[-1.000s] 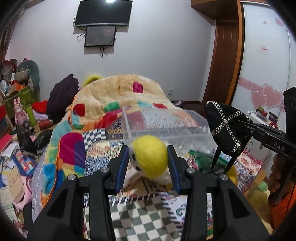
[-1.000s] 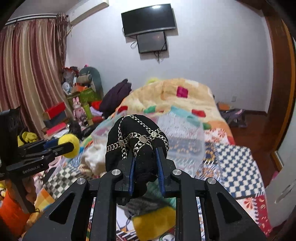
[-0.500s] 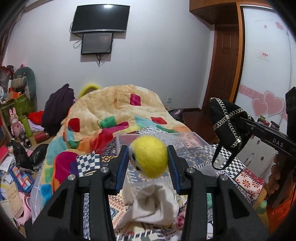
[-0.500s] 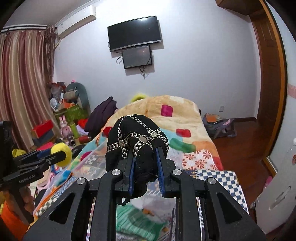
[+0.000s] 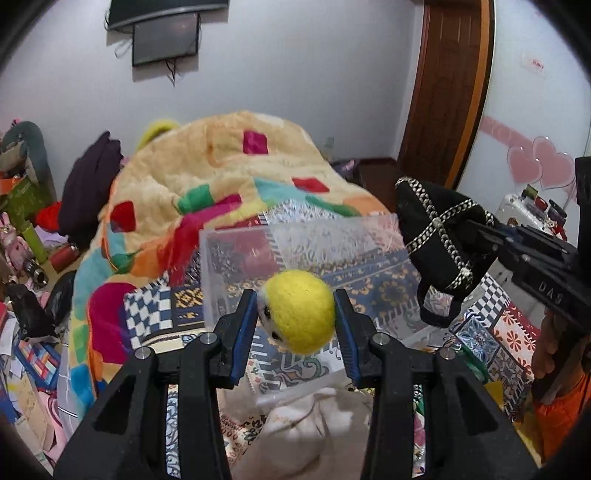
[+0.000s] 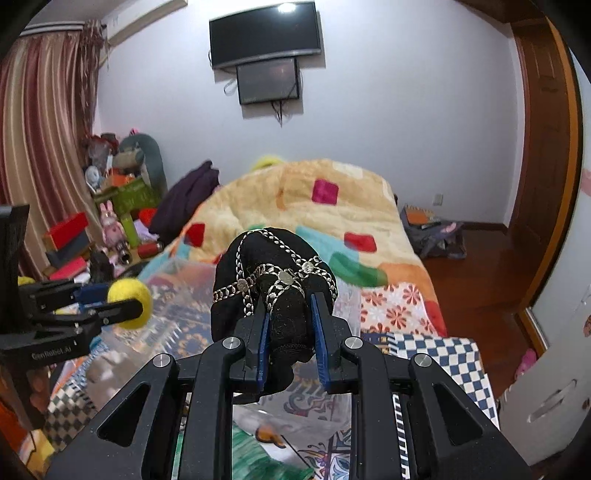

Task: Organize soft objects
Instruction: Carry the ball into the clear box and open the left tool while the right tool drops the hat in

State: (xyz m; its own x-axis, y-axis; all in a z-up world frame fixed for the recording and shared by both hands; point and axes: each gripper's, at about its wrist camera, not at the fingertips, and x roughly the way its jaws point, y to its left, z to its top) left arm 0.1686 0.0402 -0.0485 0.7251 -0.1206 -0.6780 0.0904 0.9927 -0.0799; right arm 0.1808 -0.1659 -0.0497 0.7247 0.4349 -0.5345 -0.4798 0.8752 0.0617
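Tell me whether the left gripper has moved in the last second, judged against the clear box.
Yes. The left gripper, shut on the yellow ball, has risen and tilted: the clear box now shows open beneath it, and the wall TV sits higher in view.

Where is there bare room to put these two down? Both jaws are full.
The clear bin looks empty, between the fleece blanket and the white cloth. The checkered quilt patch beside the right gripper is also bare. The floor left of the bed is crowded.
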